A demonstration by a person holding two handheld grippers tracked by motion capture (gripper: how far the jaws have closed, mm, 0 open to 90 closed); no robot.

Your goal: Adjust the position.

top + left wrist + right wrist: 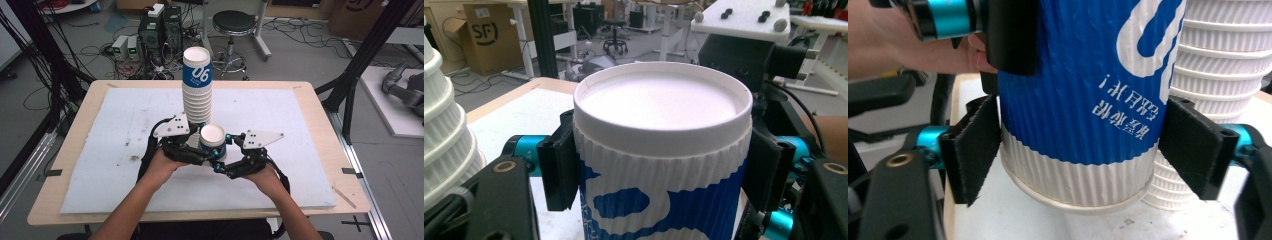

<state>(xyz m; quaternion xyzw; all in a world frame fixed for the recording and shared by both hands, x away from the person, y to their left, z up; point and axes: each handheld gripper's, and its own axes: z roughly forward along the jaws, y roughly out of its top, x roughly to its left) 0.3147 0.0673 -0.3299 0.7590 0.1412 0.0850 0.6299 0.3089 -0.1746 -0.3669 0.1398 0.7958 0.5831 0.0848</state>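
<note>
An upside-down blue and white ribbed paper cup (212,137) stands just in front of a tall stack of upside-down cups (197,85) at the middle of the board. From the left, my left gripper (206,152) is shut on the cup's upper part. In the left gripper view its pads (559,170) press both sides of the cup (664,100). My right gripper (221,160) comes in from the right. Its pads (973,150) clasp the cup (1073,100) lower down, near the rim, with the stack (1218,60) right behind.
A white foam board (125,130) covers most of the wooden table (50,200). Past the far edge, a black stool (232,25) and computer boxes (160,30) stand among cables on the floor. Black frame posts (360,65) rise at the right.
</note>
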